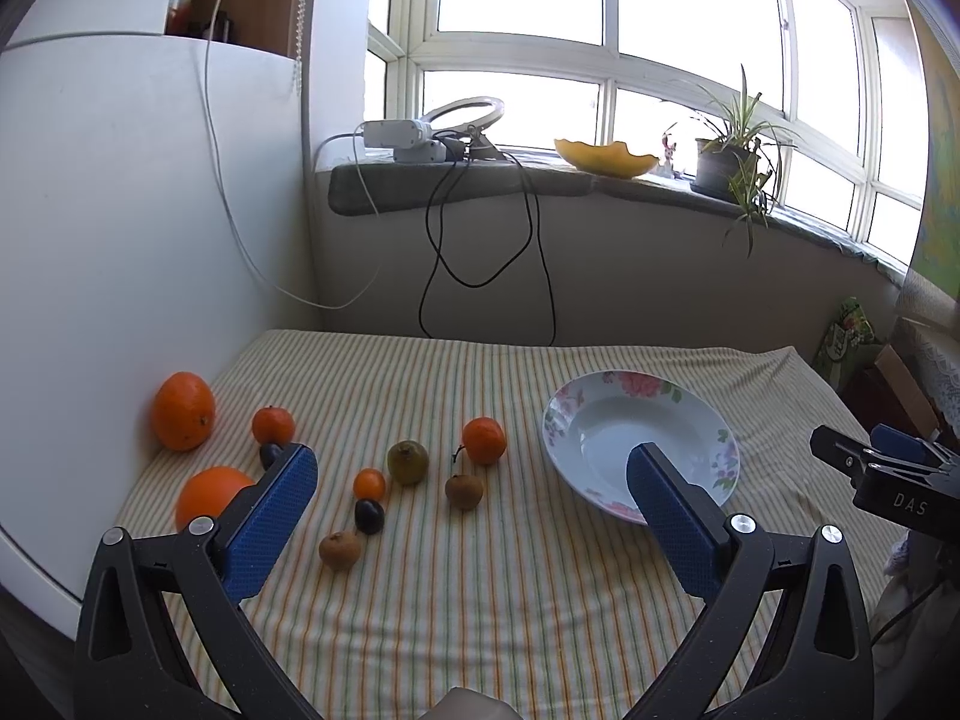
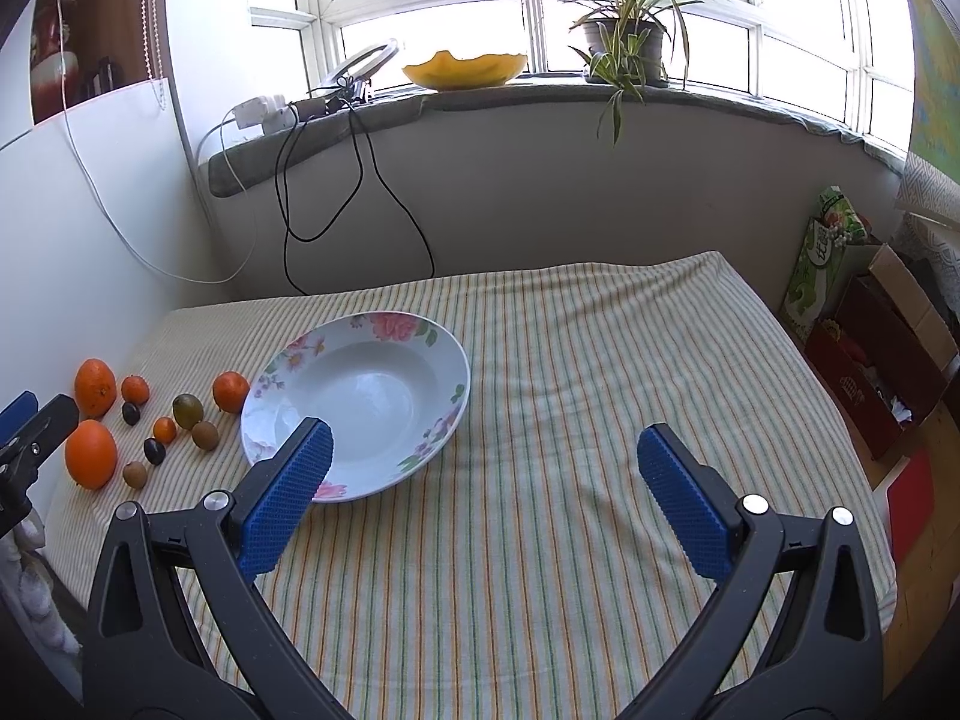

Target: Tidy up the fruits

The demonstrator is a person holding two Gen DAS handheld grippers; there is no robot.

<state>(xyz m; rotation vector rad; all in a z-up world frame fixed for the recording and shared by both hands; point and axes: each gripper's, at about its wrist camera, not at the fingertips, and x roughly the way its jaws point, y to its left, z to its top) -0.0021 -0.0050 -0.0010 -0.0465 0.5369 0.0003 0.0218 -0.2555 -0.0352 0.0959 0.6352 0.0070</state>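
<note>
A white floral plate (image 1: 606, 387) (image 2: 390, 324) lies empty on the striped cloth. Left of it lie several fruits: two large oranges (image 1: 183, 411) (image 2: 90, 456), small tangerines (image 1: 483, 439) (image 2: 230, 390), a green fruit (image 1: 408, 462) (image 2: 187, 410), brown kiwis (image 1: 464, 491) (image 2: 205, 435) and dark plums (image 1: 369, 516) (image 2: 154, 450). My left gripper (image 1: 474, 471) is open and empty above the fruits. My right gripper (image 2: 483, 450) is open and empty, just right of the plate's near rim; its tip also shows in the left wrist view (image 1: 894, 456).
A white panel (image 1: 120, 240) stands along the table's left side. The windowsill behind holds a yellow bowl (image 2: 465, 69), a potted plant (image 2: 627, 30) and cables hanging down. Boxes and a green bag (image 2: 822, 258) stand on the floor to the right.
</note>
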